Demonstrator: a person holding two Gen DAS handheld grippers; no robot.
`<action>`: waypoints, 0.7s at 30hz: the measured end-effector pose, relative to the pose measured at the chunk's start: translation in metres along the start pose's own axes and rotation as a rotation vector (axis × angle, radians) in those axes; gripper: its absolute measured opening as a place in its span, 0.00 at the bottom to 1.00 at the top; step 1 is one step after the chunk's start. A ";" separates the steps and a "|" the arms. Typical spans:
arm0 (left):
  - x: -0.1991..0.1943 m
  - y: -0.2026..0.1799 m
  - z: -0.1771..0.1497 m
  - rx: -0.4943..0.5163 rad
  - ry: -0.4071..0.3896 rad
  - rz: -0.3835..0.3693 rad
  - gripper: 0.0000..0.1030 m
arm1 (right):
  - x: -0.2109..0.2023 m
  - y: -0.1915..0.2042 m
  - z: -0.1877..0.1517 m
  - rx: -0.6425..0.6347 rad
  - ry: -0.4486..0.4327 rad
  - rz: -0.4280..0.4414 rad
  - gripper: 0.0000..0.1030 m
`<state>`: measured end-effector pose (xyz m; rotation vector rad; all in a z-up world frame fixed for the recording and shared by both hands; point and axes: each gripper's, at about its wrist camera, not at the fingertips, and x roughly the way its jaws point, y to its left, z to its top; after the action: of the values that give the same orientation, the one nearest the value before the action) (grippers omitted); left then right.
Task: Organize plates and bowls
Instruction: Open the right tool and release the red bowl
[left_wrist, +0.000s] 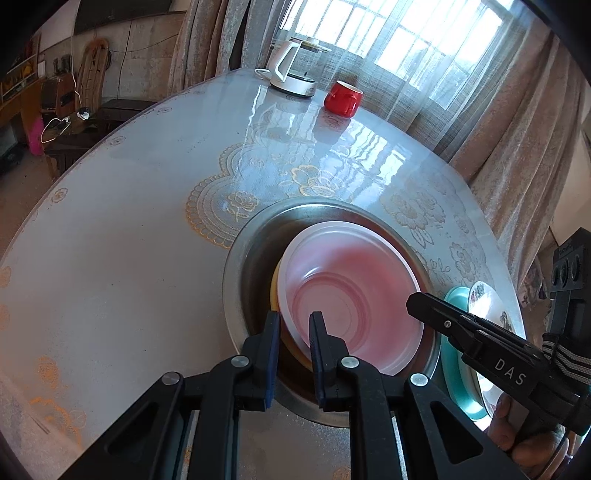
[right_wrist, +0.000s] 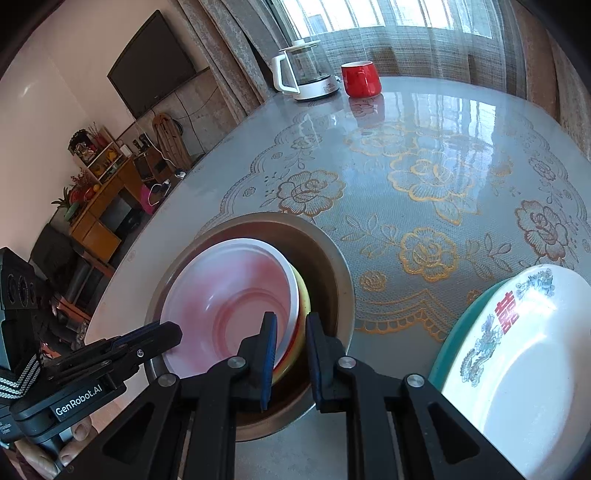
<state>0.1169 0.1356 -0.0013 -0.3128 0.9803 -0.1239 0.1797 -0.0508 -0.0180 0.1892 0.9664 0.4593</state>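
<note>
Counting the dishes, we find one metal basin (left_wrist: 236, 258) on the lace-covered surface (left_wrist: 110, 240), holding one pink bowl (left_wrist: 351, 291) nested on a yellow one (right_wrist: 303, 295) that is mostly hidden. Beside the basin, one white plate (right_wrist: 517, 369) lies on a teal plate (left_wrist: 456, 384); only the right wrist view shows its red character. Our left gripper (left_wrist: 294, 325) and right gripper (right_wrist: 290, 326) each straddle the stacked rims, fingers narrow; whether they pinch, we cannot tell. One kettle (left_wrist: 291, 70) and one red cup (left_wrist: 341, 98) stand far back.
</note>
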 end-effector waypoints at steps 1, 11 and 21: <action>0.000 0.000 -0.001 0.004 -0.004 0.006 0.15 | -0.001 0.000 0.000 0.000 -0.003 -0.002 0.16; -0.013 -0.006 -0.007 0.073 -0.106 0.105 0.18 | -0.005 0.000 -0.008 -0.001 -0.033 0.009 0.16; -0.018 -0.002 -0.011 0.062 -0.122 0.139 0.21 | -0.010 -0.003 -0.015 0.020 -0.048 0.032 0.16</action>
<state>0.0978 0.1361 0.0082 -0.1929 0.8724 -0.0083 0.1632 -0.0582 -0.0201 0.2327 0.9223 0.4722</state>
